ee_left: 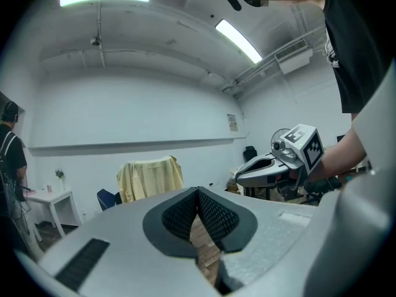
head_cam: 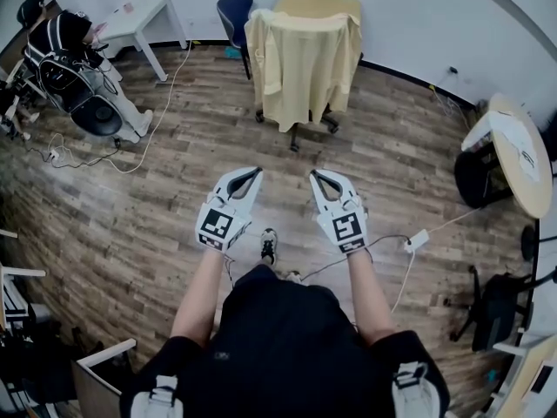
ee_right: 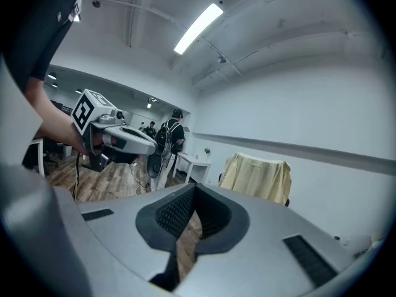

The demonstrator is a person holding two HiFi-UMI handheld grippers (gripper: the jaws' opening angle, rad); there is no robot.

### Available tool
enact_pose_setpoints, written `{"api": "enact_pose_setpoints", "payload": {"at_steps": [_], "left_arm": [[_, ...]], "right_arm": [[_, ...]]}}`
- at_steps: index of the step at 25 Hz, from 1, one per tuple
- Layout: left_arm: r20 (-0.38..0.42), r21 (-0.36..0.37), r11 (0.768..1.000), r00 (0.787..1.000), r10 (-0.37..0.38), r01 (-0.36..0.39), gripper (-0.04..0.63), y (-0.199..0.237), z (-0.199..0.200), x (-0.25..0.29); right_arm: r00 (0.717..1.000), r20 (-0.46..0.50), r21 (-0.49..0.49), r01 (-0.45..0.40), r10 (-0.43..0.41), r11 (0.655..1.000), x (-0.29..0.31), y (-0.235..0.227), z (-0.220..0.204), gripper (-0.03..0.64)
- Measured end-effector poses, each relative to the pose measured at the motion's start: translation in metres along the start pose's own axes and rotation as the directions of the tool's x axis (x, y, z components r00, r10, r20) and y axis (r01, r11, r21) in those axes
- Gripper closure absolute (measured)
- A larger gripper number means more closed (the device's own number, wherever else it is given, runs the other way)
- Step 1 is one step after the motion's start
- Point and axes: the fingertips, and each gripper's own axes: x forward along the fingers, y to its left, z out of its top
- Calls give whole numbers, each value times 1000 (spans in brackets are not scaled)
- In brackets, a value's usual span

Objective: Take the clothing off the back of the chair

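Note:
A pale yellow shirt (head_cam: 303,64) hangs over the back of an office chair (head_cam: 296,133) across the room, well ahead of both grippers. It also shows small in the left gripper view as the shirt (ee_left: 150,177) and in the right gripper view as the shirt (ee_right: 258,177). My left gripper (head_cam: 258,172) is held out over the wood floor, shut and empty. My right gripper (head_cam: 313,175) is beside it, also shut and empty. Each appears in the other's view: the right gripper (ee_left: 238,178) and the left gripper (ee_right: 151,148).
A person with a backpack (head_cam: 70,68) stands at the far left by a white table (head_cam: 139,20). A blue chair (head_cam: 233,11) and a wooden table (head_cam: 318,5) stand behind the shirt. Cables (head_cam: 409,242) cross the floor. A round table (head_cam: 522,151) and black chairs (head_cam: 496,307) are on the right.

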Motion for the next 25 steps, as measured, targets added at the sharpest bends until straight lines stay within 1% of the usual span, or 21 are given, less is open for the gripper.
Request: {"api": "enact_pose_setpoints", "payload": {"at_steps": [3,6,10,13,20,25], "left_arm": [[10,12,1000,1000,-7,7,594,15,3,15],[-14,-3,1000,1000,-25,24,594,25,-3,30],[-10,9,999,999,-45,45,594,43,-7,52],[-17,-19,999,999,-51,51,595,56,-14,66],[-2,-17,997,997,-79,79,595,91,-16,99],[-13,-39,994,995,-101,100,595,106,-22,117]], "right_arm": [[1000,-7,-5,5,-5,1000,15,-11,-1,621],[1000,0,-9,8,-8,1000,32,-21,-1,623],[999,-29,25,18,-18,1000,53,-35,-10,623],[999,-42,20,24,-23,1000,68,-45,-14,621],[996,-68,31,53,-50,998,102,-70,-15,623],[995,-76,42,73,-69,996,119,-82,-18,621]]}}
